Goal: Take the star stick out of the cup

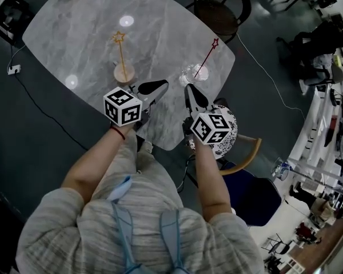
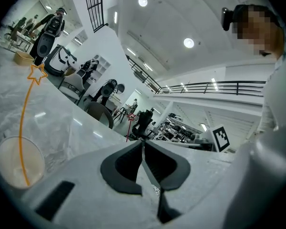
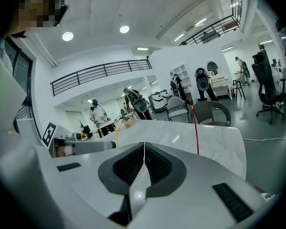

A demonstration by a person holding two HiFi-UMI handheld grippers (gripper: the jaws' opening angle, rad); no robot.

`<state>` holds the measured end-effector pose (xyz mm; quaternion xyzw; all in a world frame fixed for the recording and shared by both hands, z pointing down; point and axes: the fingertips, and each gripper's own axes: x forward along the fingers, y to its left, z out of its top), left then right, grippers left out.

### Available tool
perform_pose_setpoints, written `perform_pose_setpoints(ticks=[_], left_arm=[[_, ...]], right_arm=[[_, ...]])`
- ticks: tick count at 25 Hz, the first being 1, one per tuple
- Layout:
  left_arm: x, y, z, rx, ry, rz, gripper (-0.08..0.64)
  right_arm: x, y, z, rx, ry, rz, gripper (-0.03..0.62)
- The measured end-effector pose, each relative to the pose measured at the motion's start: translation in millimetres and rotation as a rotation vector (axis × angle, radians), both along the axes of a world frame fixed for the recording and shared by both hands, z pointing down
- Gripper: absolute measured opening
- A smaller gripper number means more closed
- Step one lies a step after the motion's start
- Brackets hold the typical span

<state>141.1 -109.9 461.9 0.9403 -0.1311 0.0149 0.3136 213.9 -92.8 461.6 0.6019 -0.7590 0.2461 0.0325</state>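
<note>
Two star sticks stand in cups on the marble table (image 1: 86, 33). A yellow star stick (image 1: 120, 49) rises from a tan cup (image 1: 124, 73). A red star stick (image 1: 208, 53) leans out of a clear cup (image 1: 194, 73). My left gripper (image 1: 162, 85) is shut and empty, just right of the tan cup. My right gripper (image 1: 188, 88) is shut and empty, close in front of the clear cup. The left gripper view has the yellow star stick (image 2: 23, 123) and tan cup (image 2: 18, 162) at its left. The red star stick (image 3: 195, 128) stands ahead of my right gripper (image 3: 144, 145).
A dark round chair (image 1: 220, 7) stands at the table's far end. A patterned seat (image 1: 227, 131) and a wooden chair back (image 1: 248, 156) sit below my right hand. A cable (image 1: 263, 73) and a power strip (image 1: 13, 69) lie on the floor.
</note>
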Motion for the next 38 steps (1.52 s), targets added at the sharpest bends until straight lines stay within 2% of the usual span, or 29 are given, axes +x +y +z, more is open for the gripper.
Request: perform_pose_setpoints(ticks=[15,26,28,31,38], left_arm=[[11,-22,28,-0.062,0.004,-0.022,0.028],[11,-22,37,-0.082,-0.001,-0.031,0.028],[10,-22,39,-0.086,0.000,-0.035,0.028],[10,-21,40,-0.090,-0.002,-0.037,0.028],[11,-19,44,-0.094,-0.005,-0.037,0.028]], right_arm=[[41,-45,14,-0.012,0.086,0.076,0.011],[57,-63,24,-0.049,0.143,0.081,0.012],[61,-66,27,-0.058,0.151,0.085,0.020],[67,-70,33,-0.080,0.156,0.086,0.071],[79,-77,43,-0.116,0.177,0.105,0.101]])
